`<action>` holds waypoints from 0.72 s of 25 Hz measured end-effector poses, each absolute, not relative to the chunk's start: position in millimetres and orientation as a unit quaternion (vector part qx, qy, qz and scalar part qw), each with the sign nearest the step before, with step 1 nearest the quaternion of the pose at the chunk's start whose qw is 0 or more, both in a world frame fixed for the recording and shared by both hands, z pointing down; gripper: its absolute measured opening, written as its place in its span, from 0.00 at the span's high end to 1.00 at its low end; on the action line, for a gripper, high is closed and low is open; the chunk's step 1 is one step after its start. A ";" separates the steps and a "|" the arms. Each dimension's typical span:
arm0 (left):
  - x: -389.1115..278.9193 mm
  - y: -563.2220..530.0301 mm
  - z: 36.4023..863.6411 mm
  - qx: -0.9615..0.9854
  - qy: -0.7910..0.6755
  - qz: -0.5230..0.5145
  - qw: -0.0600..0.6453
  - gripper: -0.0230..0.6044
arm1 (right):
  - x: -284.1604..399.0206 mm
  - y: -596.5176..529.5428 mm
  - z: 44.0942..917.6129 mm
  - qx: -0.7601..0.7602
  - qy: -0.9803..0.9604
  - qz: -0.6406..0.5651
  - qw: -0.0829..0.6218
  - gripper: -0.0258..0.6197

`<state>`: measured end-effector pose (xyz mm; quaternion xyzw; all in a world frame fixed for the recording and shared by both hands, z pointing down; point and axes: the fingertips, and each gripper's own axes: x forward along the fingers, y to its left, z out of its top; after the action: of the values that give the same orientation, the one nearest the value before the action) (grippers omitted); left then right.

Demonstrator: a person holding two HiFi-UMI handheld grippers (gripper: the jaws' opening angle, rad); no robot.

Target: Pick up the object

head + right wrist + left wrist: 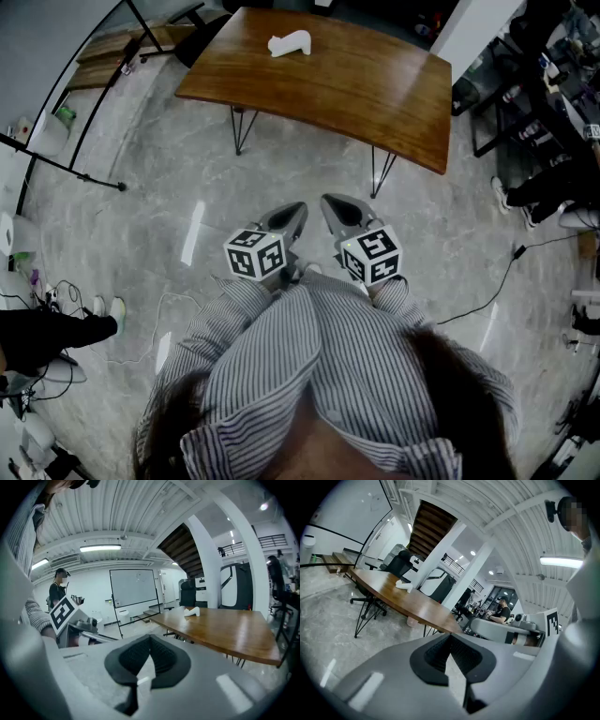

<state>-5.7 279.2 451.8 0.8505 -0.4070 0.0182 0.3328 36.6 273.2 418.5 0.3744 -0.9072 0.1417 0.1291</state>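
The grey left gripper (292, 212) and right gripper (336, 204), jaws closed and empty, face a small white object (289, 43) on the far brown wooden table (375, 94).

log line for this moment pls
phase: pre-grasp, away from table | left gripper: shut, empty | right gripper: shut, empty | white object: on wooden table, untouched
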 end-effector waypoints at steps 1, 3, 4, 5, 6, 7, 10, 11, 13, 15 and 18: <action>-6.0 277.2 450.3 0.850 -0.408 0.016 0.332 0.96 | 36.3 271.8 418.0 0.373 -0.908 0.141 0.130 0.96; -5.9 273.9 448.1 0.850 -0.410 0.013 0.331 0.96 | 36.1 269.1 417.0 0.371 -0.909 0.140 0.130 0.96; -5.2 272.7 447.6 0.850 -0.410 0.012 0.330 0.96 | 36.4 268.0 416.8 0.370 -0.909 0.141 0.130 0.96; -4.2 272.0 447.5 0.850 -0.410 0.013 0.331 0.96 | 37.1 267.3 416.9 0.369 -0.909 0.141 0.131 0.96; -3.0 271.4 447.4 0.850 -0.409 0.013 0.331 0.96 | 37.9 266.7 417.3 0.369 -0.909 0.141 0.132 0.96; -1.7 270.5 447.1 0.851 -0.408 0.014 0.331 0.96 | 38.8 266.0 417.7 0.369 -0.909 0.141 0.134 0.96; 1.5 266.2 445.6 0.854 -0.403 0.016 0.329 0.96 | 39.2 261.9 416.5 0.367 -0.910 0.141 0.133 0.96; 2.6 264.5 445.5 0.855 -0.400 0.015 0.329 0.96 | 38.9 260.0 415.8 0.366 -0.911 0.140 0.132 0.96; 5.7 260.8 446.1 0.856 -0.395 0.013 0.334 0.96 | 40.0 255.5 414.9 0.367 -0.910 0.139 0.131 0.96; 10.4 257.2 447.3 0.856 -0.391 0.011 0.338 0.96 | 45.5 250.1 414.9 0.376 -0.907 0.136 0.131 0.96; 19.7 252.9 449.4 0.858 -0.387 0.010 0.339 0.96 | 57.0 242.2 412.9 0.390 -0.905 0.120 0.122 0.96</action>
<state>19.7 252.9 449.4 0.8575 -0.3868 0.0105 0.3391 57.0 242.2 412.9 0.3895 -0.9049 0.1202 0.1225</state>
